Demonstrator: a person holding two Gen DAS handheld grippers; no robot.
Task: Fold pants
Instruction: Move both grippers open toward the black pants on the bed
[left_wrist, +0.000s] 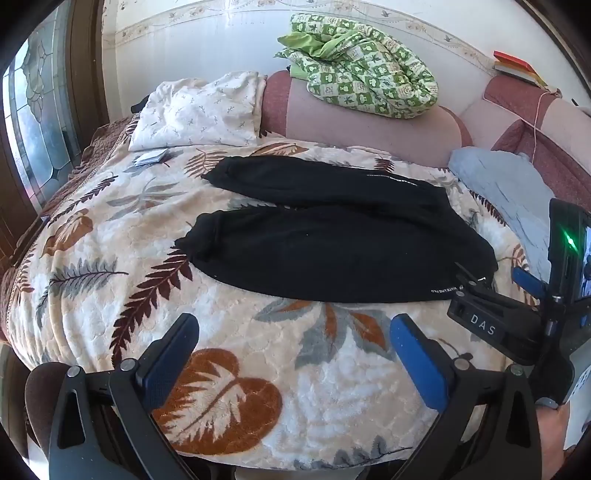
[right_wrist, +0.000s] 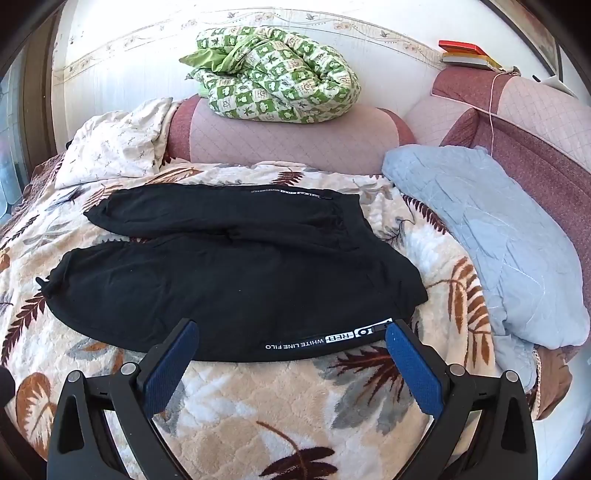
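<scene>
From my left wrist camera, the black pants (left_wrist: 332, 236) lie flat on the leaf-print blanket (left_wrist: 229, 373) on the bed. They are ahead of my left gripper (left_wrist: 295, 354) and a bit to its right. They run long from side to side: the two leg ends point left and the waist is at the right. The two legs lie side by side, one behind the other. My left gripper is wide open and has nothing in it. Bare blanket lies between it and the near leg. My right gripper (left_wrist: 476, 286) shows at the right, close to the waist end, and I cannot tell if it touches.

From my right wrist camera, the pants (right_wrist: 236, 280) are right in front. My right gripper (right_wrist: 291, 334) is wide open and empty. Its fingertips sit at the near edge of the pants, on either side of the white letters by the waist. So my right hand is nearer. I think it takes the waist end, and my left goes for the leg ends.
</scene>
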